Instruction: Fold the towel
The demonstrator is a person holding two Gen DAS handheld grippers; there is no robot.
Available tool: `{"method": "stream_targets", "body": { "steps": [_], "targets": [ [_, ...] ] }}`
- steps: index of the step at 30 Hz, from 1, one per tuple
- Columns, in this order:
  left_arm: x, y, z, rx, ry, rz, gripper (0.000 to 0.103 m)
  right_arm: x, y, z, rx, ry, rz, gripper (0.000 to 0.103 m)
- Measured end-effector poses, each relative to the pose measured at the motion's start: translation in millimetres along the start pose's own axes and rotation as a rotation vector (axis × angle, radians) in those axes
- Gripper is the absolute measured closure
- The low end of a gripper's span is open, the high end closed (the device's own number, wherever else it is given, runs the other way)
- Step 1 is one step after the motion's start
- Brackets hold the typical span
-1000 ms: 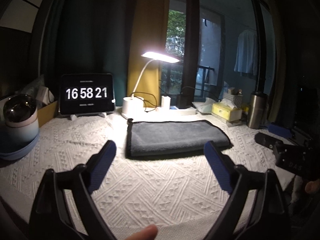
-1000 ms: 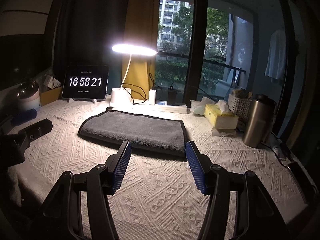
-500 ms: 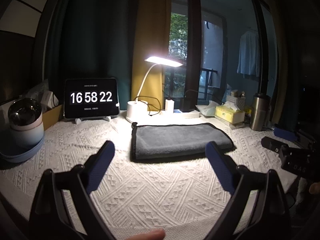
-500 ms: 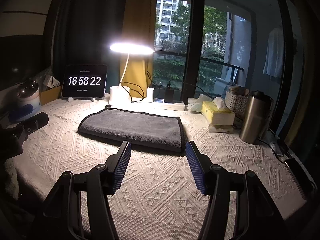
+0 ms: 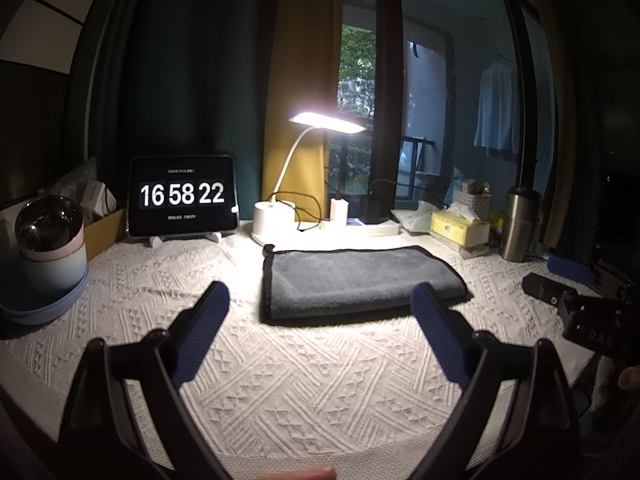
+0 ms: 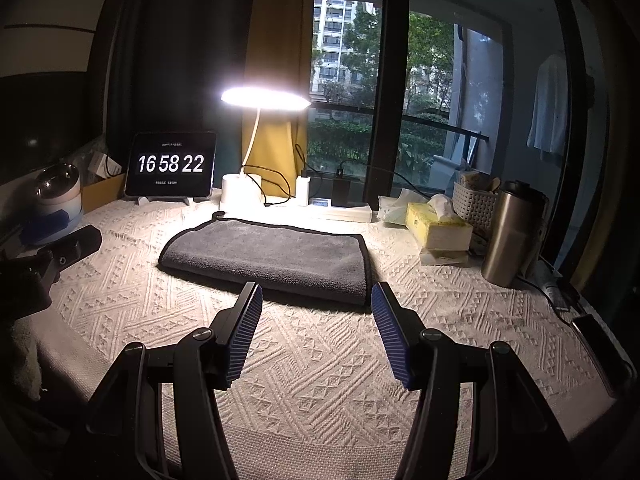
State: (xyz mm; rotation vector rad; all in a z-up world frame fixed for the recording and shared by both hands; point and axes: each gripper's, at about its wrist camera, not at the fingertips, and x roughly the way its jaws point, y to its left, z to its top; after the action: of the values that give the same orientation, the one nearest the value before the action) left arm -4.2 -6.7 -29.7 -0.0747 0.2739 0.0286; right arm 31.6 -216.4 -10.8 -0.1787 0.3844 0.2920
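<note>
A grey towel (image 5: 356, 280) with black trim lies folded flat on the white textured table cover, under the lamp; it also shows in the right wrist view (image 6: 272, 258). My left gripper (image 5: 320, 312) is open and empty, held back from the towel's near edge. My right gripper (image 6: 316, 312) is open and empty, just short of the towel's near right corner. The right gripper's body shows at the right edge of the left wrist view (image 5: 576, 308), and the left gripper's body at the left edge of the right wrist view (image 6: 48, 264).
Along the back stand a tablet clock (image 5: 182, 196), a lit desk lamp (image 5: 276, 216), a power strip (image 6: 340, 210), a yellow tissue box (image 6: 438, 226), a steel tumbler (image 6: 510, 234) and a white basket (image 6: 474, 204). A round humidifier (image 5: 52, 240) stands at the left. A phone (image 6: 596, 340) lies near the right edge.
Both grippers have drawn back and risen slightly from the towel, so it looks smaller. The towel has not moved. The clock went from 16:58:21 to 16:58:22.
</note>
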Motion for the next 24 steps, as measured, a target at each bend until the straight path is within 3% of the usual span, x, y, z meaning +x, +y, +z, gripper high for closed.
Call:
{"method": "stream_targets", "body": {
  "steps": [24],
  "targets": [
    [-1.1,1.5,0.5,0.0,0.001,0.003,0.01,0.6,2.1,-1.6,0.003,0.003,0.001,0.043]
  ]
}}
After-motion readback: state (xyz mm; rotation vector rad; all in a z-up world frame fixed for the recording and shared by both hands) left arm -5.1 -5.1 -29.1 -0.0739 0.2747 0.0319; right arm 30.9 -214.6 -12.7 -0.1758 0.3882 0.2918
